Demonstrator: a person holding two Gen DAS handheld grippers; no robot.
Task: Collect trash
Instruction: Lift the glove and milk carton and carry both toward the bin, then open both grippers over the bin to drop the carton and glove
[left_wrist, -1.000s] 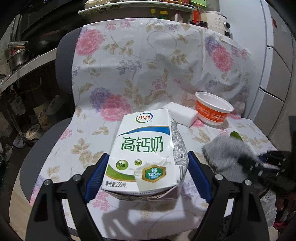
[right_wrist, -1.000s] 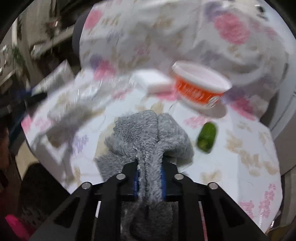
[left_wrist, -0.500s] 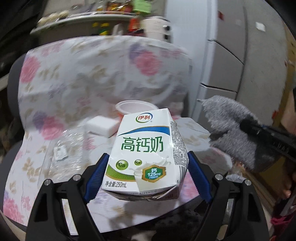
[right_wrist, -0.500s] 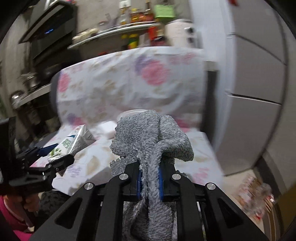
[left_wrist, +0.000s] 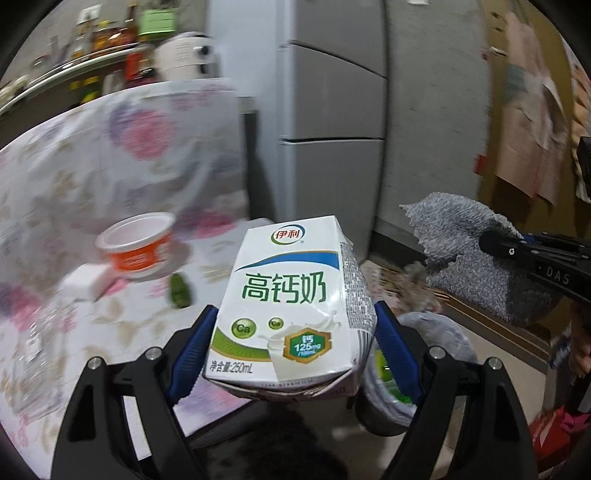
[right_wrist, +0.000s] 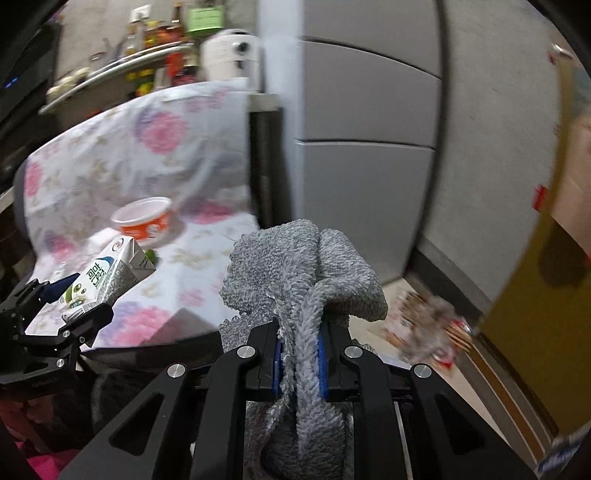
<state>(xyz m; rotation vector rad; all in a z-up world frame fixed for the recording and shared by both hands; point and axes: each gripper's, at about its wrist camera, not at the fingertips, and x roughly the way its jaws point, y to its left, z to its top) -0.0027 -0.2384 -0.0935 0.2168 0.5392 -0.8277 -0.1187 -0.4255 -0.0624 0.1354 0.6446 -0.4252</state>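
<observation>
1. I judge I am in the carry step: my left hand-held gripper (left_wrist: 291, 332) has its blue pads pressed on both sides of the milk carton (left_wrist: 291, 299), which is held upright in the air, off the flowered cloth (left_wrist: 110, 314) that covers the seat.

2. My right hand-held gripper (right_wrist: 299, 354) is clamped nearly shut on a fold of the grey fluffy cloth (right_wrist: 306, 273), which bunches above the pads and hangs below them.

3. In the left view, a bin with a pale liner (left_wrist: 432, 332) shows low down, just right of and behind the carton, with something green inside. I take it as the drop point for the carton.

4. The next move, as I read it, calls for bringing the carton over that opening and only then spreading the jaws. The carton hides most of the rim from me, so I must line up carefully.

5. More trash lies on the flowered cloth: an orange cup (left_wrist: 138, 245), a white block (left_wrist: 86, 286) beside it and a small green scrap (left_wrist: 180, 295).

6. Only the left view shows the bin. The right view shows the left hand-held gripper and carton from the side, clear of the seat edge, and a blurred litter heap (right_wrist: 428, 325) on the floor near the yellow door (right_wrist: 535, 350).
</observation>
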